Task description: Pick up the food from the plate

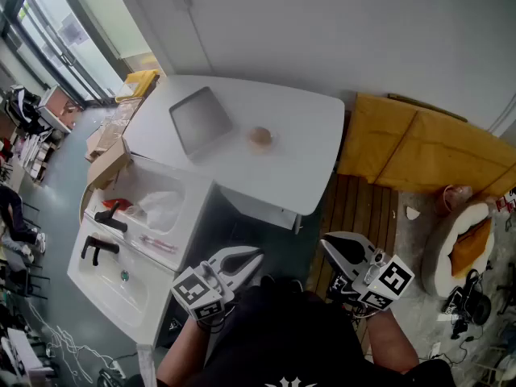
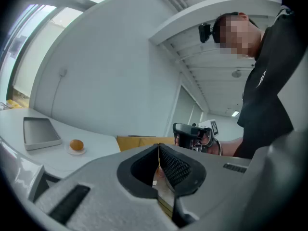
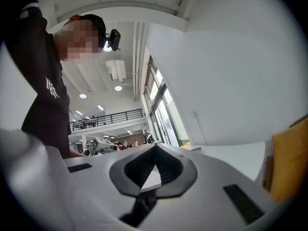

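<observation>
A round brownish piece of food (image 1: 260,136) lies on a small white plate (image 1: 272,144) near the middle of the white table (image 1: 306,160). In the left gripper view the food (image 2: 75,144) shows far off to the left on its plate (image 2: 77,151). Both grippers are held low, close to the person's body and well short of the table. My left gripper (image 1: 255,255) (image 2: 158,147) is shut with nothing between its jaws. My right gripper (image 1: 326,244) (image 3: 155,148) is shut and empty too, pointing up past the table's edge.
A grey tray (image 1: 200,120) lies on the table left of the plate. A white sink unit (image 1: 129,240) with black taps stands at the left. Yellow cushions (image 1: 419,147) lean against the wall at the right above a wooden floor (image 1: 367,216). Cardboard boxes (image 1: 106,156) sit behind the sink.
</observation>
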Motion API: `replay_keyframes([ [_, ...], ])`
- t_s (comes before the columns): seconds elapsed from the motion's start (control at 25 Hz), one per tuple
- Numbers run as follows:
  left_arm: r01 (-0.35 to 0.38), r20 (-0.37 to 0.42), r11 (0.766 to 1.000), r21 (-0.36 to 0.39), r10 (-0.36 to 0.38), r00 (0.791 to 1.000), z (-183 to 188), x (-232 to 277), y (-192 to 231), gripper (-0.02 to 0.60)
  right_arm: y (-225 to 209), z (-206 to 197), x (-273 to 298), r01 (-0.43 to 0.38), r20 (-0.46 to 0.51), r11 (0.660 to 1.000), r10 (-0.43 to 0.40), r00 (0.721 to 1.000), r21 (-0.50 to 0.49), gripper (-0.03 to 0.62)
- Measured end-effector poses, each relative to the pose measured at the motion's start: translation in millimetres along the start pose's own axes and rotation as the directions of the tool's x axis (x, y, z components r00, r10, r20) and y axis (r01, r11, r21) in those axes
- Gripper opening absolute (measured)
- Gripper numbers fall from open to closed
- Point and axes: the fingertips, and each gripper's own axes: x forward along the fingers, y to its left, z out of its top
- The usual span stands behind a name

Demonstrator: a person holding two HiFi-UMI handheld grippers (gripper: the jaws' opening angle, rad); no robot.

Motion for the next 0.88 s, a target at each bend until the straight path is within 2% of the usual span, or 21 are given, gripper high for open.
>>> replay_keyframes([
  [0.12, -0.003, 0.035, 0.999, -0.032, 0.005, 0.999, 7, -8, 4, 0.008, 6, -4, 11, -0.008, -0.006, 1.0, 0.008, 1.0, -0.01, 0.002],
  [0.32, -0.047, 0.019, 0.998, -0.036, 0.048, 0.999, 14, -13, 7, 0.008, 10, -5, 17, -0.016, -0.014, 1.0, 0.016, 1.0, -0.019, 0.002],
  [0.56, -0.027, 0.053, 0.999, -0.02, 0.028, 0.998, 13, -18, 3, 0.008, 19, -8, 21, -0.034, -0.043, 0.997, 0.032, 0.999, -0.066, 0.005],
  [0.64, -0.024, 0.049, 0.999, -0.022, 0.025, 0.998, 13, -18, 1, 0.008, 24, -10, 23, -0.049, -0.054, 0.996, 0.045, 0.998, -0.072, 0.041],
  [0.68, -0.03, 0.043, 0.999, -0.023, 0.031, 0.999, 12, -19, 1, 0.008, 25, -11, 24, -0.056, -0.059, 0.996, 0.052, 0.997, -0.071, 0.097],
  [0.72, -0.041, 0.032, 0.999, -0.025, 0.042, 0.999, 12, -19, 2, 0.008, 26, -12, 24, -0.06, -0.064, 0.996, 0.056, 0.996, -0.069, 0.123],
  [0.88, -0.033, 0.013, 0.999, 0.005, 0.033, 0.999, 3, -19, 2, 0.008, 25, -16, 22, -0.061, -0.076, 0.995, 0.055, 0.996, -0.073, 0.123],
])
